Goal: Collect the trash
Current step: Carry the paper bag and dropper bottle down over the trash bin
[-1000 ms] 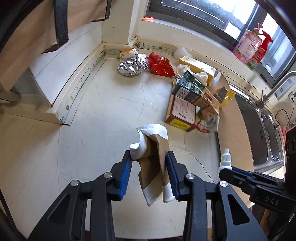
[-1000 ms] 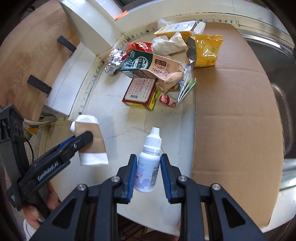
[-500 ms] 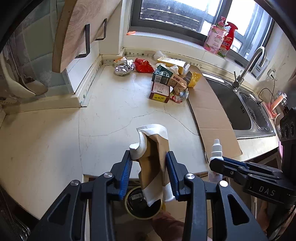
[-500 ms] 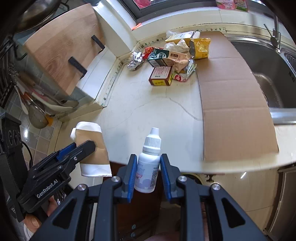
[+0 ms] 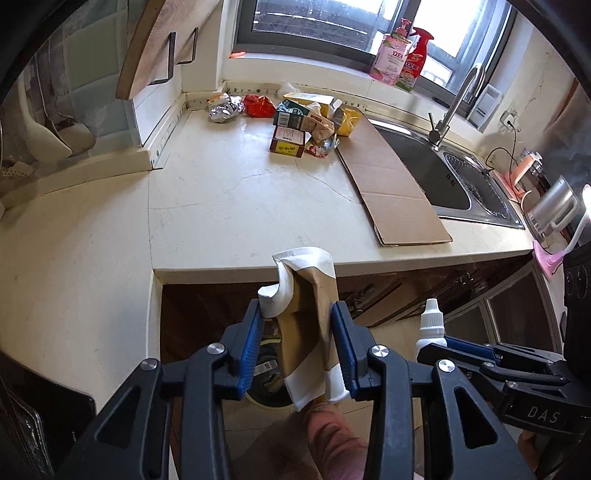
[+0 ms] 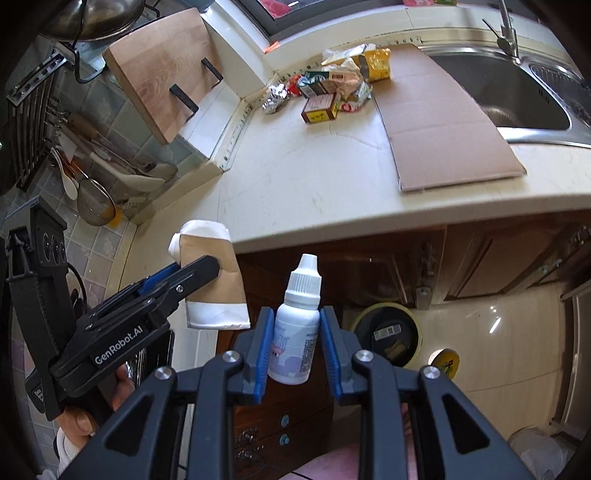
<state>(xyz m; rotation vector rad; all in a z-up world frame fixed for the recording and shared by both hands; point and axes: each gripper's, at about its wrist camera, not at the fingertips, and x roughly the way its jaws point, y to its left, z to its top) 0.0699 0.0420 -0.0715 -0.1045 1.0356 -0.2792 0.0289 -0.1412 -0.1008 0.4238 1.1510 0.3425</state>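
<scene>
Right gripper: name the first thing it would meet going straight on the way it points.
The right gripper, shut on the dropper bottle, points down past the counter edge; first in line is probably the dark cabinet front, though depth is unclear.

Bright sun comes through my window [image 5: 340, 33]. The floor [image 6: 498, 332] shines. Everything bends round, and the corners go black.

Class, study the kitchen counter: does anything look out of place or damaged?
Yes. A heap of trash, crumpled foil, boxes and wrappers, sits by the window wall, a flattened cardboard sheet lies beside the sink, and thin cracks run across the countertop.
</scene>
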